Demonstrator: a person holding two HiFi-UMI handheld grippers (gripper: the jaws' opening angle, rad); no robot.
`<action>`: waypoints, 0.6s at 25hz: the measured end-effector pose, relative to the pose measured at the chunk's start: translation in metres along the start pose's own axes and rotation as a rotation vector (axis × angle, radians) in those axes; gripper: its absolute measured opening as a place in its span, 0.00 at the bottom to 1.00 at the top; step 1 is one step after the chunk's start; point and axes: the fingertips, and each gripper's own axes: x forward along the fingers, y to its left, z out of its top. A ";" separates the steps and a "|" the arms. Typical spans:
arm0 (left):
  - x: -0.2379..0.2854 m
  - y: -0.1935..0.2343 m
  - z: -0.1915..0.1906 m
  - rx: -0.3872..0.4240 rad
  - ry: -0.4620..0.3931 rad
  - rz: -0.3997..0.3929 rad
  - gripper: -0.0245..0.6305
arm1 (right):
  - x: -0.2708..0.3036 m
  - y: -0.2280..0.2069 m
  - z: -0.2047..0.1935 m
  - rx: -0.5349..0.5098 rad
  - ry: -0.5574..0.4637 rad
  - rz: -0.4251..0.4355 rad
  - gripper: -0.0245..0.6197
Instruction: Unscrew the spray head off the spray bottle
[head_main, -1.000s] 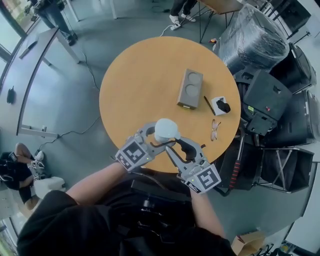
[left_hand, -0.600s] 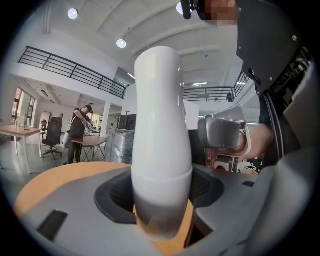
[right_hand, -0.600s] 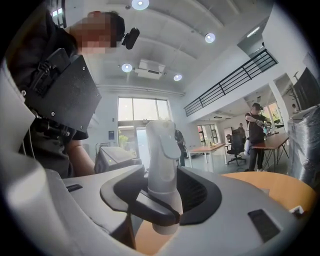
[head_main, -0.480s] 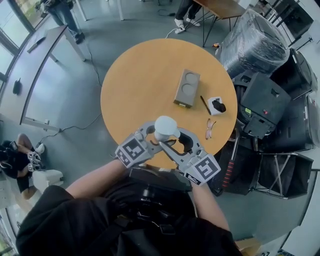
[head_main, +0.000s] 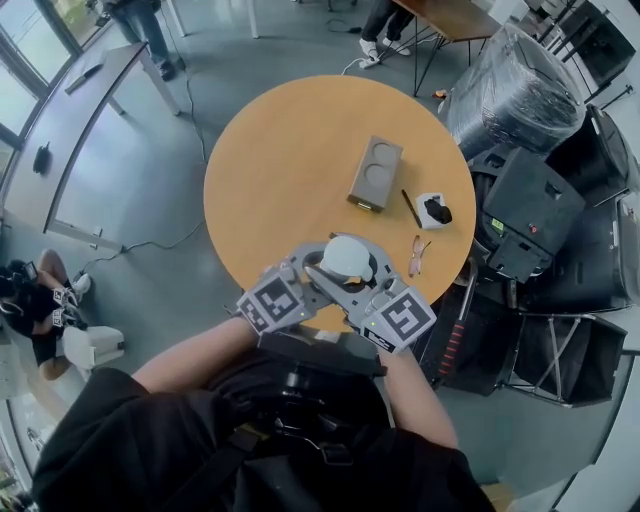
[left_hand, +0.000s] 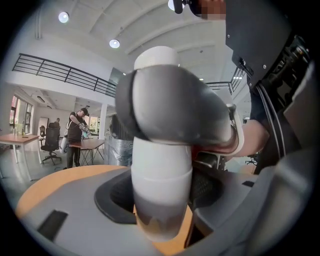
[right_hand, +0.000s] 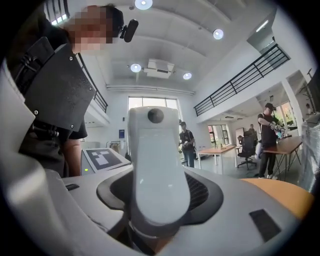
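Observation:
I hold the spray bottle (head_main: 345, 257) in the air over the near edge of the round wooden table (head_main: 270, 150). My left gripper (head_main: 318, 268) is shut on the bottle's white body (left_hand: 161, 185), just under the grey spray head (left_hand: 170, 100). In the left gripper view (left_hand: 160, 200) the body fills the gap between the pads. My right gripper (head_main: 362, 272) comes in from the other side. Its jaws have just been opening, and in the right gripper view (right_hand: 157, 200) they stand around the spray head (right_hand: 157, 170) without pressing on it.
On the table lie a grey block with two round hollows (head_main: 377, 173), a pen (head_main: 411, 209), a small white box with a black part (head_main: 433, 210) and glasses (head_main: 417, 257). Black cases and chairs (head_main: 530, 190) crowd the right side. People stand at tables in the background.
The right gripper has drawn in closer to the left one and its jaws have spread wider around the spray head. The bottle has shifted slightly to the right, still in the left gripper.

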 end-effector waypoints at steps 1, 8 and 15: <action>0.000 -0.002 0.002 -0.002 -0.005 -0.011 0.50 | -0.001 0.001 0.002 -0.015 -0.008 0.009 0.42; -0.007 -0.017 0.014 0.036 -0.042 -0.115 0.49 | -0.009 0.017 0.015 -0.064 -0.020 0.114 0.40; -0.014 -0.025 0.022 0.033 -0.070 -0.226 0.49 | -0.011 0.030 0.022 -0.050 0.003 0.218 0.39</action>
